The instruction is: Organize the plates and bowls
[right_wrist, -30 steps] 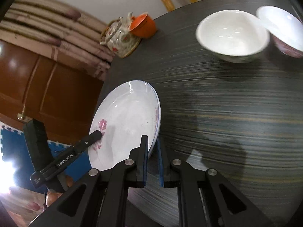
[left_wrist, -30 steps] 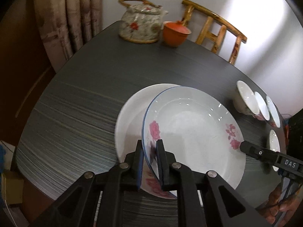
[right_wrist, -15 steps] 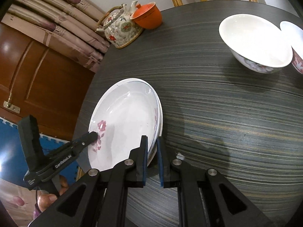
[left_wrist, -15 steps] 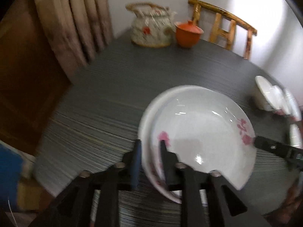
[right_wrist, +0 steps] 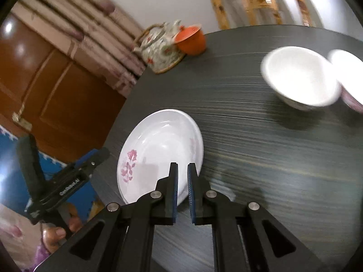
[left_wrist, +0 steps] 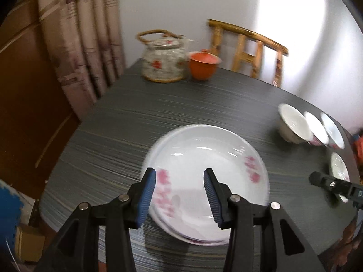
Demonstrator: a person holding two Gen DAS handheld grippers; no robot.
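Plates (left_wrist: 211,170) sit stacked on the surface (left_wrist: 181,108) near its front edge, left tool (left_wrist: 180,182) spread wide above them, right tool (right_wrist: 182,176) pinched empty beside them, bowls (left_wrist: 295,125) farther right apparently unsorted.

Plates (left_wrist: 211,156) look like glossy glazed ceramic, same with the bowls (left_wrist: 292,124). Counter (left_wrist: 158,117) is matt dark woodgrain. Chair (left_wrist: 247,49) is varnished wood, and the left tool (left_wrist: 179,179) has ribbed blue pads (left_wrist: 149,190).
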